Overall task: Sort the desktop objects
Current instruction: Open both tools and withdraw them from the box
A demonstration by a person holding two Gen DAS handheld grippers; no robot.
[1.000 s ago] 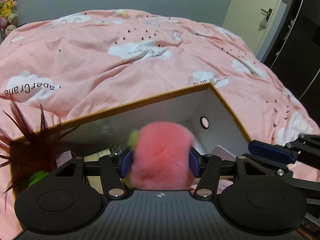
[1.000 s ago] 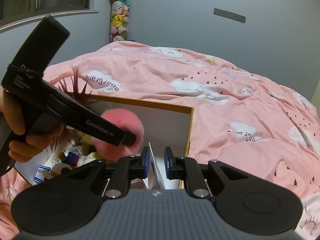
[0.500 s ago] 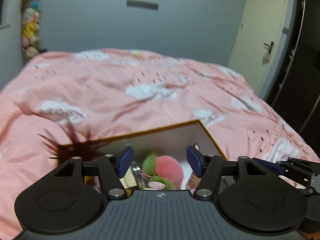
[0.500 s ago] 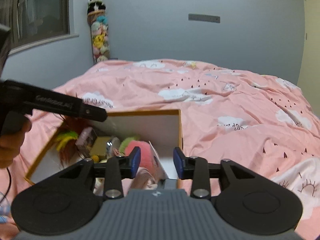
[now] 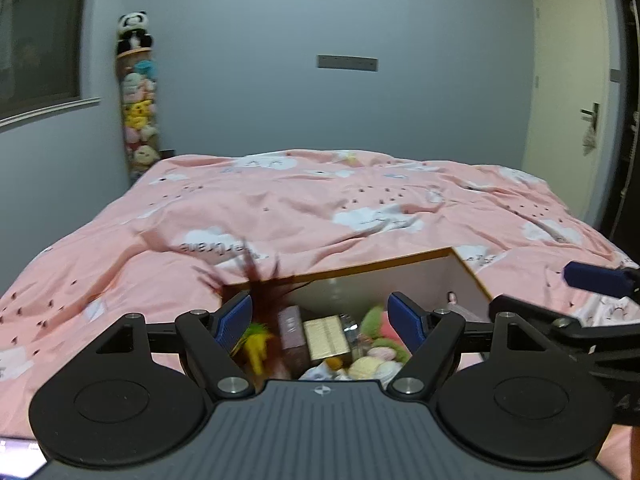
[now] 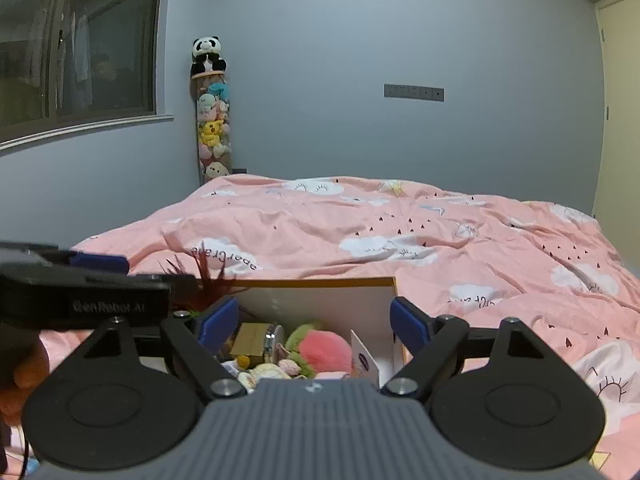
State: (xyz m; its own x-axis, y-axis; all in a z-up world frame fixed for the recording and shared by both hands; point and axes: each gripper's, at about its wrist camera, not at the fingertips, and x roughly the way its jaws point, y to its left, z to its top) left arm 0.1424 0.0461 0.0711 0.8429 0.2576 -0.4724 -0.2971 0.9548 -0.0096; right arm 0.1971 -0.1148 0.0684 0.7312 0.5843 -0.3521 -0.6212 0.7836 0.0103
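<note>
A white cardboard box with an orange rim [image 5: 468, 276] [image 6: 376, 292] lies on the pink bed. Inside it rest a pink and green plush ball [image 6: 326, 350] [image 5: 378, 320], small boxes [image 5: 325, 338], dark red feathers [image 5: 260, 280] and other small items. My left gripper [image 5: 322, 318] hovers above and behind the box, jaws opening wide, nothing between them. My right gripper [image 6: 314, 322] also hangs above the box, its jaws opening with nothing held. In the right wrist view the left gripper [image 6: 92, 280] shows at the left edge, held by a hand.
The pink cloud-print duvet [image 6: 440, 232] covers the whole bed around the box. A tall column of plush toys [image 6: 212, 128] stands in the far corner by a window [image 6: 80, 44]. A door [image 5: 568, 92] is at the right.
The left gripper let go of the pink plush ball, which now lies in the box. Both grippers opened, rose and drew back from the box.
</note>
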